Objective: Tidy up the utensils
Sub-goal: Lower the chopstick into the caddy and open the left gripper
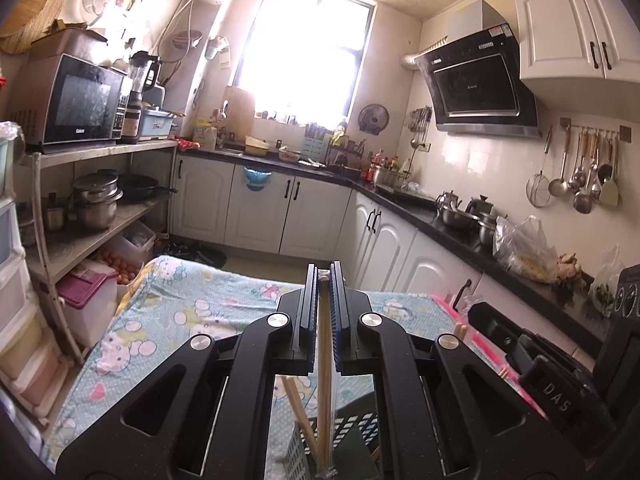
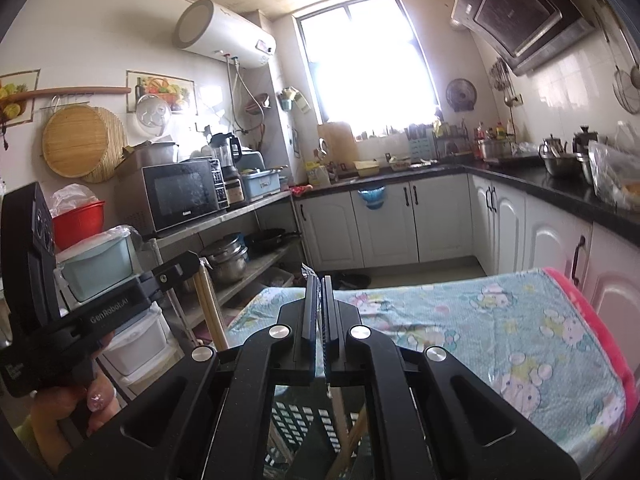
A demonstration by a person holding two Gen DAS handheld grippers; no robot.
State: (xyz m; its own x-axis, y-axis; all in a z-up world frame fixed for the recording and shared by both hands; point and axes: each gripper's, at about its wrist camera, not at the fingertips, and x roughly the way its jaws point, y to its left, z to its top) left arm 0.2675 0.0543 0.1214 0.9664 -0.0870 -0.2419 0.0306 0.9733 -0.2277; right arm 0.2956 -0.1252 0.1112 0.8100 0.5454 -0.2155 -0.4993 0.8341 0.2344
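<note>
My left gripper (image 1: 325, 276) is shut on a pair of wooden chopsticks (image 1: 324, 380) in a clear wrapper. They hang down between the jaws into a dark perforated basket (image 1: 352, 436), where another chopstick (image 1: 298, 412) leans. My right gripper (image 2: 318, 280) is shut on a second pair of chopsticks (image 2: 340, 416), which also reach down over the basket (image 2: 296, 420). Each gripper shows in the other's view: the right gripper (image 1: 500, 332) beside me on the right, and the left gripper (image 2: 180, 270), held in a hand, with its chopsticks (image 2: 210, 312).
The basket stands at the near end of a table under a light blue cartoon cloth (image 1: 192, 312) with a pink edge (image 2: 592, 320). A metal rack with a microwave (image 1: 76, 104) and pots is on the left. White cabinets and a dark, crowded counter (image 1: 448, 224) run along the right.
</note>
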